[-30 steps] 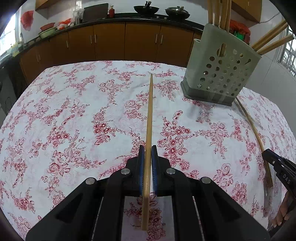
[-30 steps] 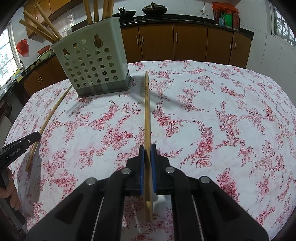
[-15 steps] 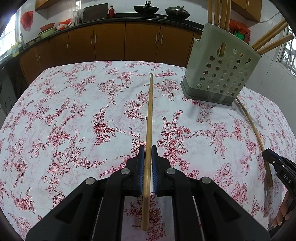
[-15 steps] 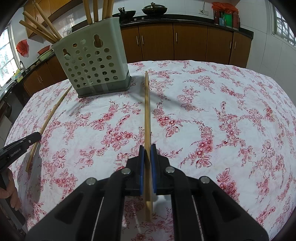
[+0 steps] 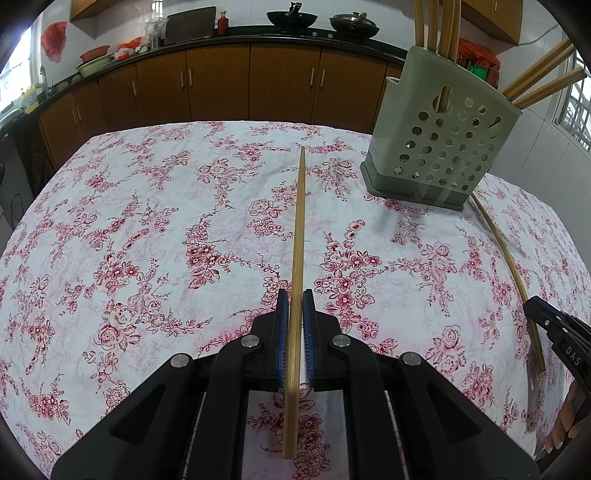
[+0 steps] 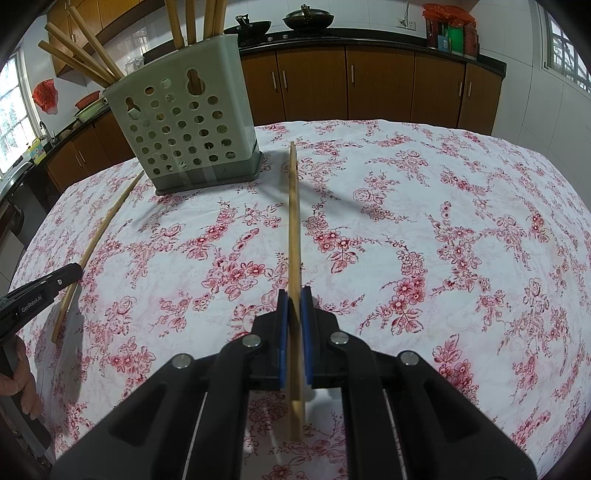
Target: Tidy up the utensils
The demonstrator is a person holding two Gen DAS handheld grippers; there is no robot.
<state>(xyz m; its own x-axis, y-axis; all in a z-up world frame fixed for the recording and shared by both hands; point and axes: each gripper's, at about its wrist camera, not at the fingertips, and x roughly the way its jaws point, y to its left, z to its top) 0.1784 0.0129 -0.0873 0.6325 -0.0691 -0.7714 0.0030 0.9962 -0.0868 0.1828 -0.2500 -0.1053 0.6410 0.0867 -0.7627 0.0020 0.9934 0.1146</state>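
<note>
gripping a long wooden chopstick (image 5: 298, 236) between its blue pads (image 5: 282, 332), the left gripper (image 5: 295, 302) has its jaws clamped on the stick, which runs straight ahead over the flowered tablecloth (image 5: 147, 229) on the desk, its far tip pointing toward the brown cabinets (image 5: 221, 85). the back end of the stick pokes out behind the pads, over the cloth.

the right gripper (image 6: 294, 299) is the same story: jaws clamped on a second chopstick (image 6: 294, 221), held level and pointing forward, its tip reaching close beside the base of the utensil holder (image 6: 184, 122).

that holder is a pale green plastic box full of round holes, standing upright on the desk. in the left view it sits ahead and to the right (image 5: 439, 144); in the right view, ahead and to the left. several more wooden sticks (image 6: 77, 48) stand inside it, some upright, some leaning out over the rim.

in each view the stick held by the other gripper shows at the side: in the left view the right gripper's black tip (image 5: 554, 328) is at the right edge, and in the right view the left gripper's tip (image 6: 40, 291) is at the left edge.

on the counter behind are two dark woks (image 5: 291, 16) and a red bag (image 5: 53, 35) on the wall.
</note>
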